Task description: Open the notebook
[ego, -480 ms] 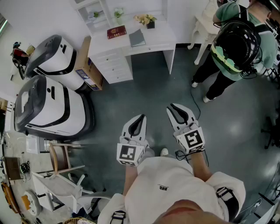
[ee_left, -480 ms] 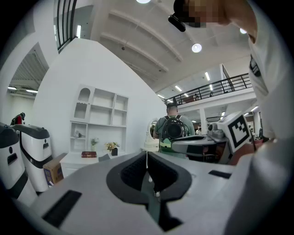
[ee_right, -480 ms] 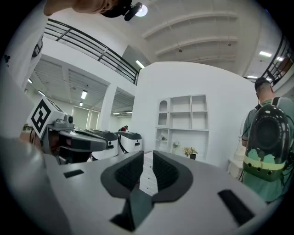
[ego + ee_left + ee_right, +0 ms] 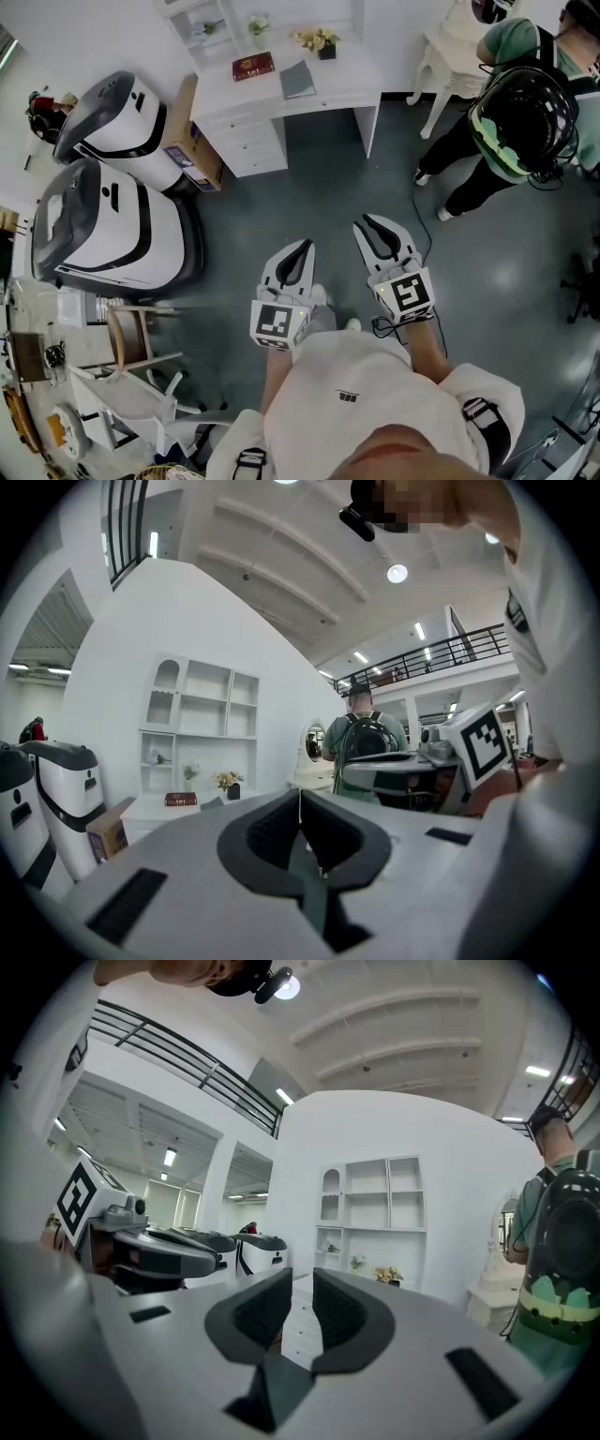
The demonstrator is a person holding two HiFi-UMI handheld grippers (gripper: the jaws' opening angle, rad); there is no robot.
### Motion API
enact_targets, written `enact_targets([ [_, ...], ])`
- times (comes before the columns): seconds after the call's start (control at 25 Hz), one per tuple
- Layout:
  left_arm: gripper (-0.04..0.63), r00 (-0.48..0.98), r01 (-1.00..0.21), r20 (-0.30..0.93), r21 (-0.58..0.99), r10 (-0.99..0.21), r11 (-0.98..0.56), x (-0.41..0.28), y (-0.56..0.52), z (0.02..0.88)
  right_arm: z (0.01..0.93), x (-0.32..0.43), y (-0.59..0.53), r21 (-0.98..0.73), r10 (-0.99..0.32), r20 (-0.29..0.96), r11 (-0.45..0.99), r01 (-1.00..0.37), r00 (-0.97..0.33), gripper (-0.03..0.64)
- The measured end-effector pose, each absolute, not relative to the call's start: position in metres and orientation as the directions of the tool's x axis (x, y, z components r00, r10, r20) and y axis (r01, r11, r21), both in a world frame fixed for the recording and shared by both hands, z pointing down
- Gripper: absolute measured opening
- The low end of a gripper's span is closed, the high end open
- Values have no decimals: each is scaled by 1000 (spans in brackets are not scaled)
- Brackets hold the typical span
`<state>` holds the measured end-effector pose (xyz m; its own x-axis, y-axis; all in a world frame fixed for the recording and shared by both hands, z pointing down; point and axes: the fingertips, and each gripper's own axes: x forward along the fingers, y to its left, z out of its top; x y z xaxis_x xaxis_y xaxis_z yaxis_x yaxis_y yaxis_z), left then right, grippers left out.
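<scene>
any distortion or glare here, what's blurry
Head view: wide-angle bend, white desk tilted near the top edge, even light. Left gripper view: fisheye, dark corners, ceiling lamp blown out, nearest gripper body soft. Right gripper view: same fisheye, railing bowed.

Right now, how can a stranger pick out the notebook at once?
Look at the white desk against the far wall. The notebook lies flat on its top, just right of a dark red book. It alone is plain grey.

L gripper (image 4: 296, 255): jaws together, empty | R gripper (image 4: 380, 234): jaws slightly apart, empty
</scene>
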<state>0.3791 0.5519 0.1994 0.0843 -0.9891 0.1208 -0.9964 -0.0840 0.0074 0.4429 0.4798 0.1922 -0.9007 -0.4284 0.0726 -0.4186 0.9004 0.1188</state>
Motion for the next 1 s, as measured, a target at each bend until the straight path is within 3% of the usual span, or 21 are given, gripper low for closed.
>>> enact_targets([
  [1.0, 0, 150, -989, 95, 11, -984, -150, 223, 446, 202, 198, 297, 394, 155, -490, 121, 868, -471, -863, 55],
])
